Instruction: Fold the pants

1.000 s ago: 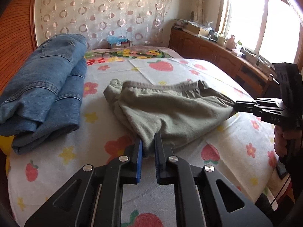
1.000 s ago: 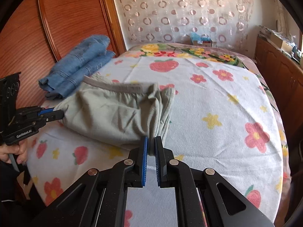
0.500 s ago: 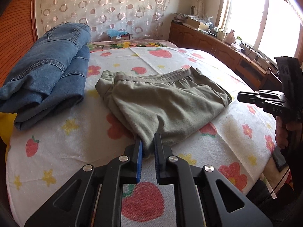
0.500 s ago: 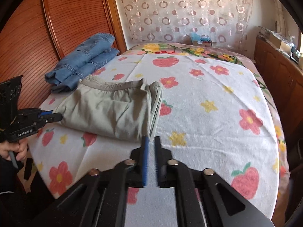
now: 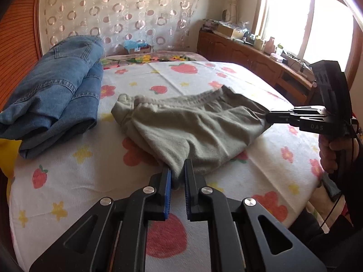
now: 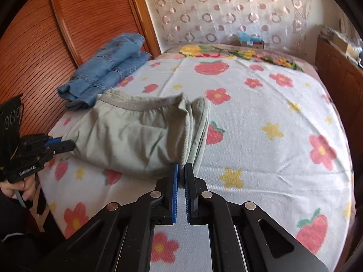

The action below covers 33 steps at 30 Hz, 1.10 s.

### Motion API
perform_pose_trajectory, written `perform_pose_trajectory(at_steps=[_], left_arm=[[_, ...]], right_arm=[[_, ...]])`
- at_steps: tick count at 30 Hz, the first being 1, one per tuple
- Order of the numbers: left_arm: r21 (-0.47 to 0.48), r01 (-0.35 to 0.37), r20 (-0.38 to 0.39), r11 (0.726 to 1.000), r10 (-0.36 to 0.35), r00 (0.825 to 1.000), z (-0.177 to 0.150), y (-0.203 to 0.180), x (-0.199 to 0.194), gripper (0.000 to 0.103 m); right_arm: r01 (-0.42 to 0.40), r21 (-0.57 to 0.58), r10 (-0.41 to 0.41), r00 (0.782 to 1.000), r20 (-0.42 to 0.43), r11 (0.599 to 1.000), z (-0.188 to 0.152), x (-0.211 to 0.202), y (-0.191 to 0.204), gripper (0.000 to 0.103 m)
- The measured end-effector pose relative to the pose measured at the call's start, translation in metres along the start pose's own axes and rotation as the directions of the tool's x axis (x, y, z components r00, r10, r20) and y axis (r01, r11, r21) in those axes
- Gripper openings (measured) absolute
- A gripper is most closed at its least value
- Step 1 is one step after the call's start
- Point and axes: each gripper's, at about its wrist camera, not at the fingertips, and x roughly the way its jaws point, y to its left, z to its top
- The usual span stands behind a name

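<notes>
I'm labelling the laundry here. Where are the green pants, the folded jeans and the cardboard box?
green pants (image 5: pixel 195 129): left wrist view, middle of the top cloth layer.
folded jeans (image 5: pixel 59 90): left wrist view, upper denim fold.
cardboard box (image 5: pixel 139 49): left wrist view, its front side.

This is a bedroom in a home. A bed (image 6: pixel 261 117) spread with a strawberry-and-flower cover fills the middle. At its head hangs a curtain (image 5: pixel 118 15) with ring patterns; along one side runs a cluttered wooden cabinet (image 5: pixel 254 61) under a bright window (image 5: pixel 301 22), along the other a ribbed wooden door (image 6: pixel 74 27).
</notes>
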Motion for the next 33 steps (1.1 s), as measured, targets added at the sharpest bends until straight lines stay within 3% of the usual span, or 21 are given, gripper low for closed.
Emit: perform_pose_trajectory(at_steps=[10,19,23,25,26,28,29,30,33], left_arm=[[0.004,0.015,-0.026,1.000,-0.015,1.000,-0.024,-0.011,-0.014,0.011],[0.002,0.001,-0.028,1.000,-0.001,1.000,-0.022,-0.012,-0.016,0.013],[0.016,-0.038,-0.022,0.999,0.039,0.999,-0.019,-0.013,-0.019,0.023],[0.009,-0.049,-0.014,0.999,0.049,0.999,-0.016,-0.011,-0.019,0.036],[0.004,-0.055,-0.011,0.998,0.055,0.998,-0.015,-0.009,-0.019,0.049],[-0.003,-0.071,-0.006,0.997,0.071,0.997,-0.012,-0.005,-0.017,0.061],[-0.007,-0.082,-0.007,0.997,0.082,0.997,-0.010,-0.003,-0.015,0.077],[-0.012,-0.087,-0.003,0.996,0.087,0.996,-0.010,-0.001,-0.014,0.081],[-0.039,-0.101,-0.003,0.994,0.101,0.995,-0.004,0.007,-0.007,0.081]], right_arm=[[-0.027,0.017,0.027,1.000,-0.006,0.999,-0.040,-0.034,0.009,0.005],[0.013,-0.011,-0.013,1.000,0.017,1.000,-0.034,-0.043,0.015,0.008],[0.031,-0.019,-0.030,0.998,0.048,0.999,-0.038,-0.055,0.019,0.009],[0.042,-0.020,-0.040,0.998,0.055,0.999,-0.038,-0.056,0.018,0.014],[0.044,-0.022,-0.043,0.997,0.057,0.999,-0.038,-0.055,0.017,0.018],[0.050,-0.030,-0.048,0.997,0.062,0.998,-0.036,-0.053,0.018,0.025],[0.053,-0.035,-0.051,0.996,0.067,0.998,-0.035,-0.050,0.019,0.029],[0.054,-0.039,-0.051,0.996,0.069,0.998,-0.033,-0.048,0.019,0.030],[0.059,-0.043,-0.056,0.996,0.064,0.997,-0.027,-0.036,0.019,0.031]])
